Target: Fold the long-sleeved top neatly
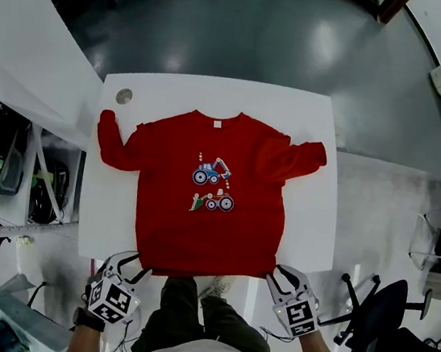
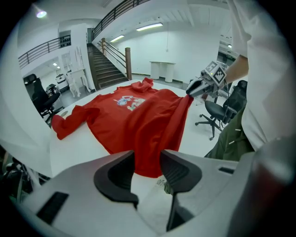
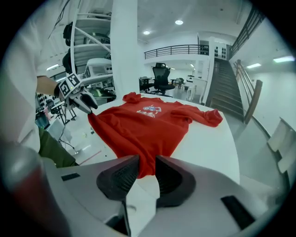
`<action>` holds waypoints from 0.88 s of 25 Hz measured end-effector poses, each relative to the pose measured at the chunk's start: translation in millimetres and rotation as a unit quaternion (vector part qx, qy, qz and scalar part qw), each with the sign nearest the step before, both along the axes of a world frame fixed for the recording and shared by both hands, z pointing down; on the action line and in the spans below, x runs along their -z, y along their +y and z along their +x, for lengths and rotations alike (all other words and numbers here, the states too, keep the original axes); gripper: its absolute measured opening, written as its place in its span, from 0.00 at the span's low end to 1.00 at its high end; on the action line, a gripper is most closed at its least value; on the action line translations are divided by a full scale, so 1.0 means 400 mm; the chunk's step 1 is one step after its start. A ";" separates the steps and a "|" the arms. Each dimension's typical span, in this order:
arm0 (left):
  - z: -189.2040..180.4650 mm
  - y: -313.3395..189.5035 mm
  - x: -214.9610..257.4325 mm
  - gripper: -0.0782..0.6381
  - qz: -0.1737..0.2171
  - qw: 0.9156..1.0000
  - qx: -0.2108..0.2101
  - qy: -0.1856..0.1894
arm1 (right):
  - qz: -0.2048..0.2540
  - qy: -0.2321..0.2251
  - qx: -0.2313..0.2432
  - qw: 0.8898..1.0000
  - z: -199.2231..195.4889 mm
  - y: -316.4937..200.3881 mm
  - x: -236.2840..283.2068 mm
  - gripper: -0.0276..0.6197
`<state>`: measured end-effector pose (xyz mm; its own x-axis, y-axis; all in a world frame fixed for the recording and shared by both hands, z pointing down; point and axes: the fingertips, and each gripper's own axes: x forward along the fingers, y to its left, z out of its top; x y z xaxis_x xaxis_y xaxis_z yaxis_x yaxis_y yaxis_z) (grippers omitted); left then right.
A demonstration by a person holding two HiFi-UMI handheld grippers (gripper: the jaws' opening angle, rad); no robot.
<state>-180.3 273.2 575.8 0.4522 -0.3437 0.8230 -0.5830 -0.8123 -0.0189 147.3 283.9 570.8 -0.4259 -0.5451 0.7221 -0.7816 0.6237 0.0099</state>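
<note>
Left tongs point(image 2: 147, 158) and right tongs point(image 3: 147, 162) each clamped a hem corner of the top point(image 1: 198, 217); lifting both evenly, hem taut, should fold it straight.

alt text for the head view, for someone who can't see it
Seen from above, a red long-sleeved top with a cartoon vehicle print lies flat, sleeves spread, on a white table. At the near edge the left gripper and right gripper each grip a bottom corner of its hem.
</note>
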 end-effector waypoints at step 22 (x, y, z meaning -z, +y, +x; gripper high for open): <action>-0.004 -0.416 0.116 0.35 0.062 0.995 -0.053 0.049 | 0.066 0.007 -0.064 0.996 -0.041 -0.281 0.167 0.22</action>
